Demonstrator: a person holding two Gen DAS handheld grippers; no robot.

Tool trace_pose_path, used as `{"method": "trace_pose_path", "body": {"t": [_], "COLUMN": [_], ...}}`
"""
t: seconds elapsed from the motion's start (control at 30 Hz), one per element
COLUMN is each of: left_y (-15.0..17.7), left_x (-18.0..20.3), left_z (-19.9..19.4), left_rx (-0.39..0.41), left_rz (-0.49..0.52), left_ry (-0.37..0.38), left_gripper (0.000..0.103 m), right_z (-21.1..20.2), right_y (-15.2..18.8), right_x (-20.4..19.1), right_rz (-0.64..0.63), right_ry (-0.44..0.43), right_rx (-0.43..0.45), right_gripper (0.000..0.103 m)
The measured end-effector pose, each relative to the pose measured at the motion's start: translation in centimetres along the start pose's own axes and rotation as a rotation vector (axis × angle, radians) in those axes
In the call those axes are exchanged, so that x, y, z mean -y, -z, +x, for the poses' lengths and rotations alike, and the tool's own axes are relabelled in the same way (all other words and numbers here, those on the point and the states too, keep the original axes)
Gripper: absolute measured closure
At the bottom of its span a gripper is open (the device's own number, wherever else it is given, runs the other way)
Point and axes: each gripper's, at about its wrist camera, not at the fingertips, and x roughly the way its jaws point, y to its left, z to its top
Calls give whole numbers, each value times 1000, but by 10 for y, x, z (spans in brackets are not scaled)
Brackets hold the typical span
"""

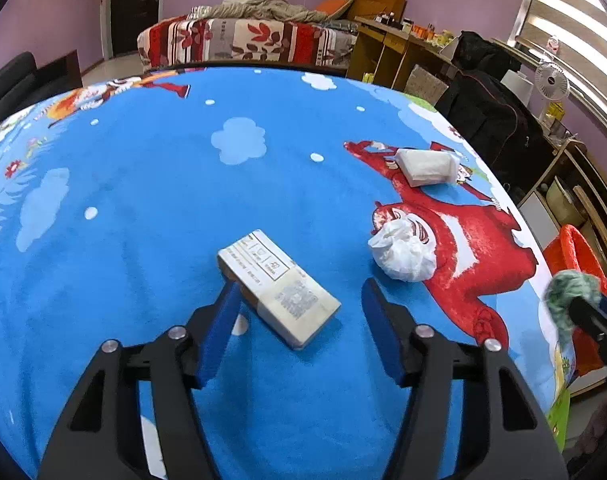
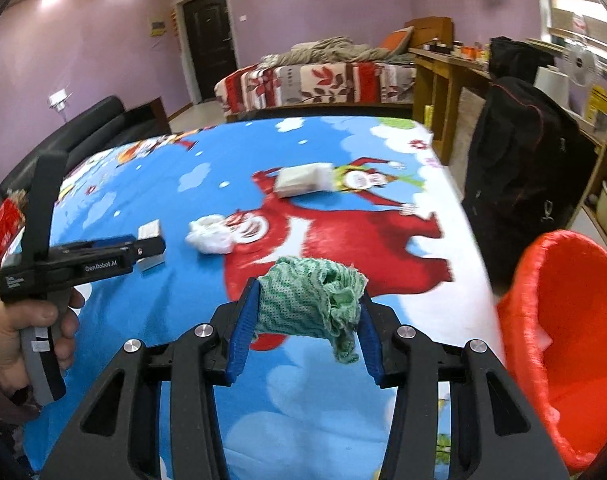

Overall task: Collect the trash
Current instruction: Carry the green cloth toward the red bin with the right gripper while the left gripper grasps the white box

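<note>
Right gripper (image 2: 309, 312) clamps a crumpled green cloth (image 2: 315, 304) between its blue pads, above the blue cartoon blanket (image 2: 343, 420); the red-lined bin (image 2: 575, 344) stands just to its right. Left gripper (image 1: 299, 308), jaws apart, straddles a white box (image 1: 277, 288): the left pad touches its edge, the right pad stands clear. A crumpled white tissue (image 1: 403, 254) lies just beyond the right finger, a tissue pack (image 1: 425, 166) farther ahead.

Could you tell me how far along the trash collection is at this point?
Nothing can be confirmed as binned yet. In hand: the right gripper is clamped on the crumpled green cloth, lifted above the table beside the red bin. The left gripper is open around the small box, not yet gripping. Left on the table: the white crumpled wad and the tissue pack.
</note>
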Motion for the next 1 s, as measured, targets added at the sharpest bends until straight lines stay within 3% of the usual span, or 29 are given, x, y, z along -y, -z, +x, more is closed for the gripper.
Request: {"method": "trace_pose_path", "body": {"t": [0.23, 0.4, 0.7, 1.0], "left_y": [-5, -6, -9, -22], "left_x": [8, 15, 27, 68], "left_z": [12, 15, -2, -39], "left_rx": [-22, -37, 6, 88], "left_rz": [24, 63, 100, 171], "left_ry": [-33, -69, -78, 7], "left_gripper": [52, 69, 70, 70], "right_z": [-15, -26, -46, -63], "right_y": [-2, -3, 2, 10], "right_x": [28, 43, 72, 104], "right_rz": [50, 75, 114, 159], "right_ry": [38, 64, 126, 197], "right_rx": [31, 52, 81, 97], "right_gripper": [58, 58, 58, 58]}}
